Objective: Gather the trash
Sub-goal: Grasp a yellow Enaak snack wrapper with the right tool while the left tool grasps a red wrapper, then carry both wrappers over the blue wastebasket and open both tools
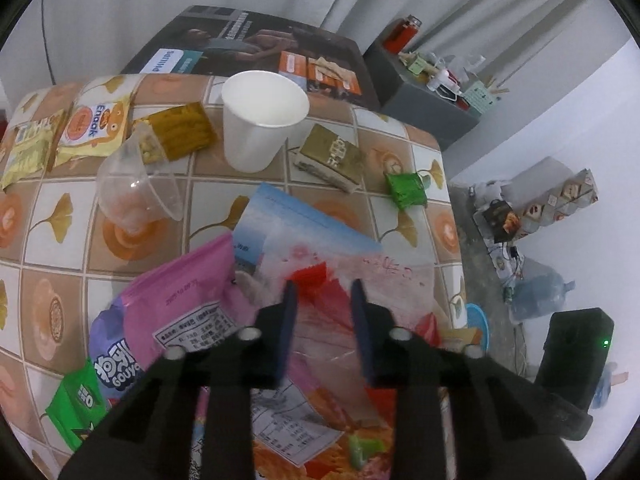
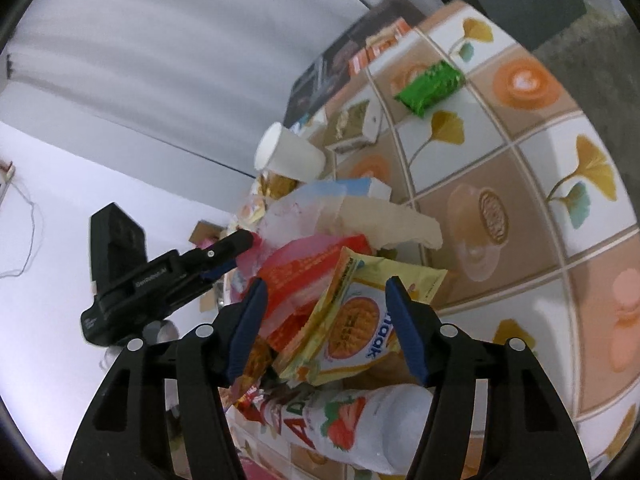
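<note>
A clear plastic bag (image 1: 392,280) with red wrappers inside lies on the tiled tablecloth (image 1: 60,248). My left gripper (image 1: 323,284) is shut on its bunched edge; the right wrist view shows that gripper (image 2: 248,240) pinching the bag (image 2: 288,216) from the left. My right gripper (image 2: 327,282) is open, with a yellow snack wrapper (image 2: 356,320) and the red bag contents between its fingers. A strawberry drink bottle (image 2: 360,428) lies under it. Around are a pink pouch (image 1: 180,300), a white paper cup (image 1: 260,128), a clear plastic cup (image 1: 136,192), a green wrapper (image 1: 406,188) and a gold wrapper (image 1: 332,156).
More yellow snack packets (image 1: 94,128) lie at the table's far left. A dark Philips box (image 1: 248,48) leans behind the table, next to a grey cabinet (image 1: 424,104). Past the table's right edge, the floor holds a water jug (image 1: 540,296) and a black device (image 1: 572,360).
</note>
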